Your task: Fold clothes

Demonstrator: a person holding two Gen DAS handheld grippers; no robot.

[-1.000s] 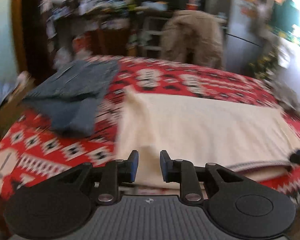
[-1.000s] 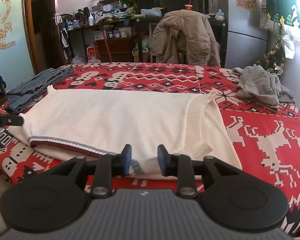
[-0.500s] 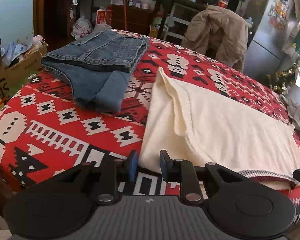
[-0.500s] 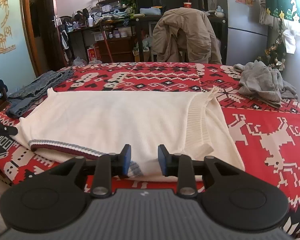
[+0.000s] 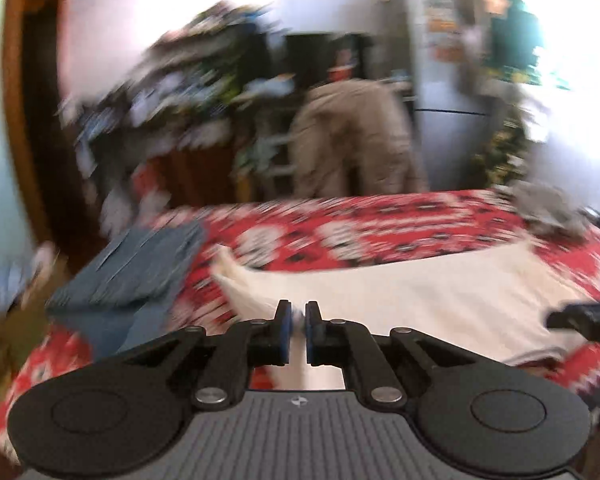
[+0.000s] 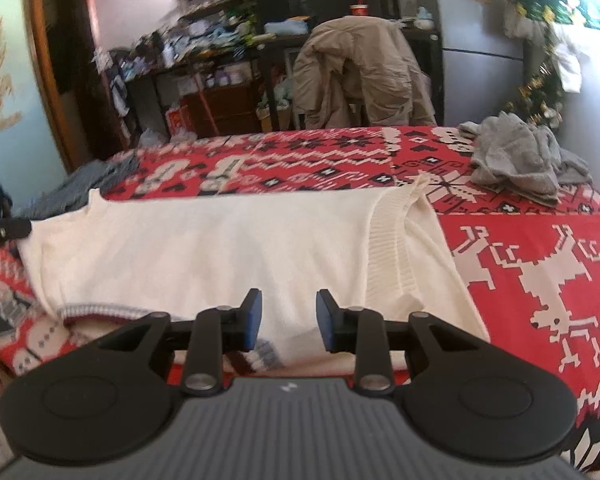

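A cream knit sweater (image 6: 220,248) lies flat on the red patterned tablecloth (image 6: 540,264), its striped hem (image 6: 96,310) at the near edge. My left gripper (image 5: 296,320) is at the sweater's (image 5: 420,296) left end, jaws closing with a pinch of cream fabric between the pads; that view is blurred by motion. Its fingertip (image 6: 8,230) shows at the left edge of the right wrist view. My right gripper (image 6: 286,316) stands open over the sweater's near edge, nothing pressed between its pads. One of its fingers (image 5: 584,318) shows at the right of the left wrist view.
Folded blue jeans (image 5: 136,280) lie at the table's left end. A crumpled grey garment (image 6: 516,160) sits at the far right. Behind the table stand a chair draped with a tan jacket (image 6: 360,76), cluttered shelves (image 6: 204,48) and a fridge (image 6: 480,40).
The left gripper's jaws have come together on the sweater's left edge, and its view has swung up and blurred. The right gripper has hardly moved and stays open.
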